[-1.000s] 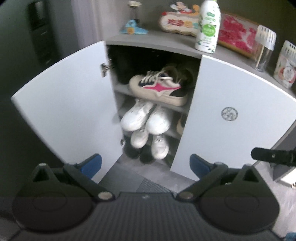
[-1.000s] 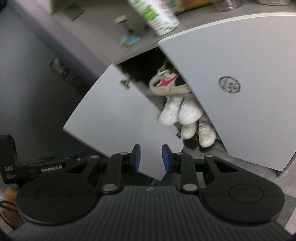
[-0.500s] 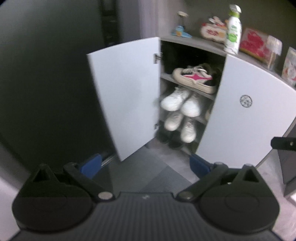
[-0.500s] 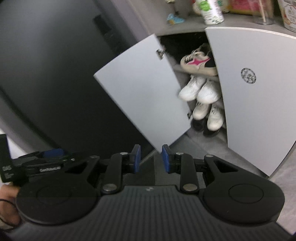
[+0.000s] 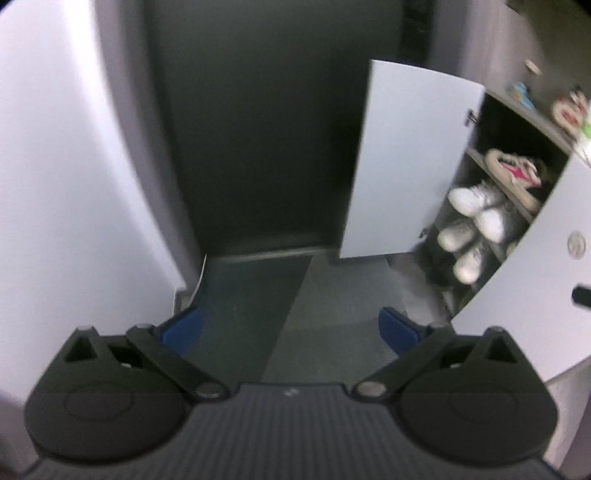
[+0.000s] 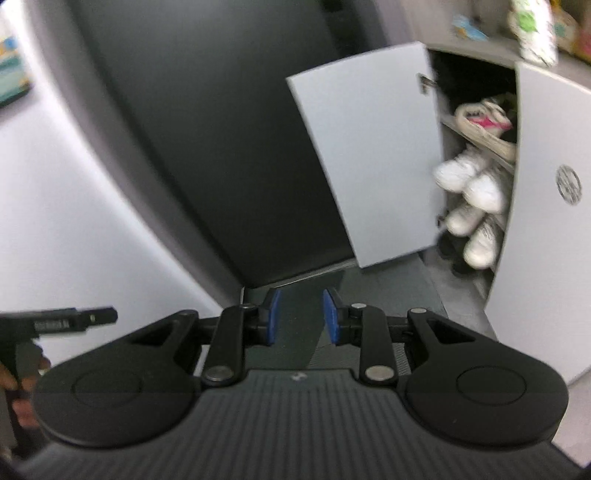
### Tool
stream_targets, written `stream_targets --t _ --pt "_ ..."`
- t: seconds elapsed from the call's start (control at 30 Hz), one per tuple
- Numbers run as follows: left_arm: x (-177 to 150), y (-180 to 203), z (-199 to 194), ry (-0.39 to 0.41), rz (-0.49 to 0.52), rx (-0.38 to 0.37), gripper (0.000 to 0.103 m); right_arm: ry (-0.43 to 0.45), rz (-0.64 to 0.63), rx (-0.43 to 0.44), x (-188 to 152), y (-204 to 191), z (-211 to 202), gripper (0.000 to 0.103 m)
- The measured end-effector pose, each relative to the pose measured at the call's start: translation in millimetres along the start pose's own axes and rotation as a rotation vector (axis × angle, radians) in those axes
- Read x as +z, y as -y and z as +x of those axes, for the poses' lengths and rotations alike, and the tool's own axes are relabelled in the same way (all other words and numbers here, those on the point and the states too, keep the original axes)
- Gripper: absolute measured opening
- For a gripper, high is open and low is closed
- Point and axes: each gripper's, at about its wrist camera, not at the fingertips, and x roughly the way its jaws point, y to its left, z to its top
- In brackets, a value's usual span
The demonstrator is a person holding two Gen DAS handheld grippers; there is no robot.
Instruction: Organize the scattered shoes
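1. Shoes (image 5: pixel 476 206) sit inside the cabinet (image 5: pixel 546 236), at the right of both views, all blurred.
2. On the upper shelf lies a cream sneaker (image 5: pixel 513 173) with a pink mark.
3. Below it a white pair (image 6: pixel 469 181) pokes past the shelf edge, toes outward.
4. Another white pair (image 5: pixel 461 247) rests lower, above dark shoes on the bottom.
5. Left door (image 5: pixel 410 162) stands swung wide; right door (image 6: pixel 554 206) is partly open.
6. Bottle (image 6: pixel 532 29) and trinkets stand on the cabinet top.
7. Left gripper (image 5: pixel 291 328) hovers over the floor mat (image 5: pixel 295 295), fingers spread wide, holding nothing.
8. Right gripper (image 6: pixel 300 317) has its fingers close together with a narrow gap, empty.
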Motion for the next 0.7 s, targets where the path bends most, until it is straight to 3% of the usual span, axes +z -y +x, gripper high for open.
stream_targets --t 0.07,0.17,0.47,0.53,0.7 --pt "-9 -4 -19 0.007 -0.014 0.002 0.102 -0.017 0.012 -0.001 -9 6 -6 0.029" --pt "-23 -12 -34 0.041 0.048 -0.027 0.103 -0.002 0.086 -0.021 -28 11 -18 0.029" --pt "-69 -34 46 0.059 0.290 -0.141 0.103 0.089 0.140 -0.232 -124 -34 -14 0.029" --pt "-79 -39 64 0.063 0.344 -0.167 0.103 0.089 0.169 -0.289 -157 -42 8 0.029" --pt "-131 -63 150 0.073 0.367 -0.177 0.103 0.113 0.175 -0.257 -229 -37 79 0.029"
